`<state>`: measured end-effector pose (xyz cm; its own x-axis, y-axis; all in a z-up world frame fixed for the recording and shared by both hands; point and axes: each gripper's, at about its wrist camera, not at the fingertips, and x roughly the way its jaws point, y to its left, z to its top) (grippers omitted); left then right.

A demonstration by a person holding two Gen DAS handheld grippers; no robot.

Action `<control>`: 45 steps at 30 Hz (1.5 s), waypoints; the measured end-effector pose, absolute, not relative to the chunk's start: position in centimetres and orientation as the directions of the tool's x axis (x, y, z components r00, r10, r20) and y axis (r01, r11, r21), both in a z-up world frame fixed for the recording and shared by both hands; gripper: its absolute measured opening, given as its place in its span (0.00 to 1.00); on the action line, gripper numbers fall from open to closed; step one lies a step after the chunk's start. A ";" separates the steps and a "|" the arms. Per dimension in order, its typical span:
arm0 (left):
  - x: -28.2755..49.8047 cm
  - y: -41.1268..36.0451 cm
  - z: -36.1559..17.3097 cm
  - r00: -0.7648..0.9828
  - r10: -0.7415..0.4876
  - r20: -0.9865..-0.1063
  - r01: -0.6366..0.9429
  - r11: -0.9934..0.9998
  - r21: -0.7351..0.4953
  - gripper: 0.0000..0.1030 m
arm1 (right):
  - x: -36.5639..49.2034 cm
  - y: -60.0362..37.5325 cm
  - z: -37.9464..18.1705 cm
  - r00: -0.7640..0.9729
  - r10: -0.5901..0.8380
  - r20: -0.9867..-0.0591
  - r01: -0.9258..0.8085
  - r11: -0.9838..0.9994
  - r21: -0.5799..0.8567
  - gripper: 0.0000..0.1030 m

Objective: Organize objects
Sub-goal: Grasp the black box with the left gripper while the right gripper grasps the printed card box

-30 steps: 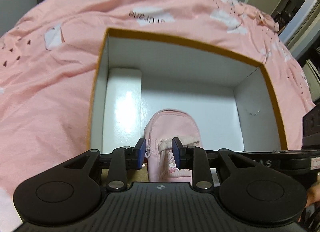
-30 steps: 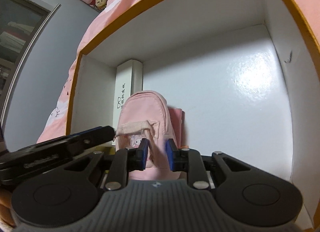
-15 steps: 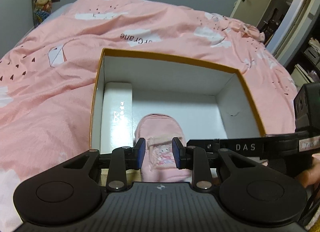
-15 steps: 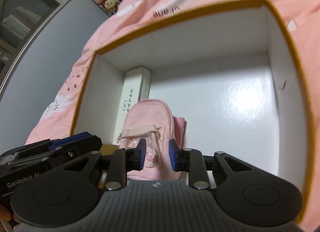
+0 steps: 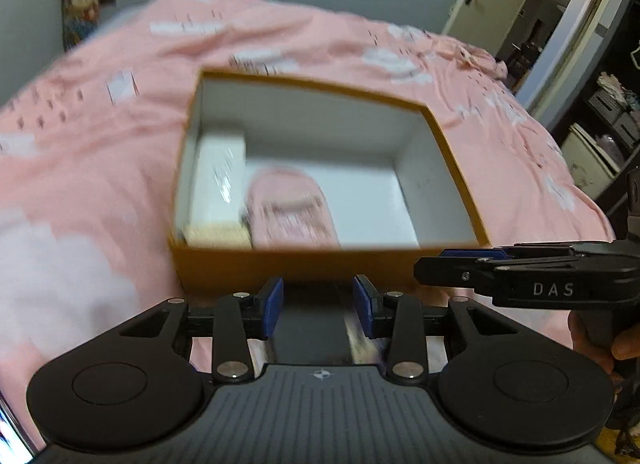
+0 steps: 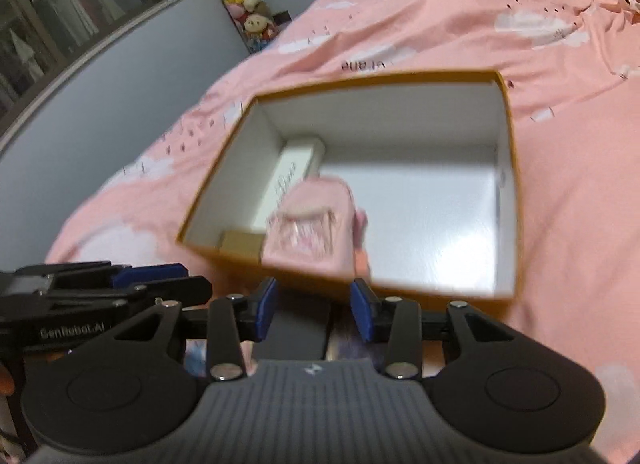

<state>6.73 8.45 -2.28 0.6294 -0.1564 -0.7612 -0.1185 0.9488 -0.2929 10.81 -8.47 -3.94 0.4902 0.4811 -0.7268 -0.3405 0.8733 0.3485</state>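
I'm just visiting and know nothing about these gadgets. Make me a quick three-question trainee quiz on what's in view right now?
1. True or false: the pink pouch lies inside the orange box.
2. What lies left of the pouch, along the box wall? A) white carton B) mug C) shoe
3. Fill in: the left gripper and right gripper both hold ____.

Key: 1 true; 2 A; 3 nothing, both are open outside the box.

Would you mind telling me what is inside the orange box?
Inside the orange box lie a pink pouch, a long white box and a small beige box. Anything beneath them is hidden.
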 end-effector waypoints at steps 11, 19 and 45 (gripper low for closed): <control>8.0 10.7 -7.6 0.533 -0.156 -0.831 -0.310 0.878 -0.364 0.54 | 8.5 -7.9 -7.3 0.410 0.435 -0.802 -0.338 0.889 0.310 0.42; 9.6 11.1 -11.5 0.513 -0.178 -0.839 -0.394 0.820 -0.415 0.63 | 12.2 -6.4 -10.0 0.377 0.335 -0.863 -0.323 0.921 0.217 0.42; 7.2 10.9 -10.6 0.566 -0.163 -0.808 -0.397 0.805 -0.441 0.41 | 14.5 -5.1 -12.7 0.271 0.309 -0.912 -0.327 0.920 0.215 0.53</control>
<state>7.17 10.94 -10.57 0.5665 -0.1634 -0.8077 -0.3967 0.8051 -0.4410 14.50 -5.06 -12.65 0.2711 0.3092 -0.9115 -0.3266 0.9204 0.2151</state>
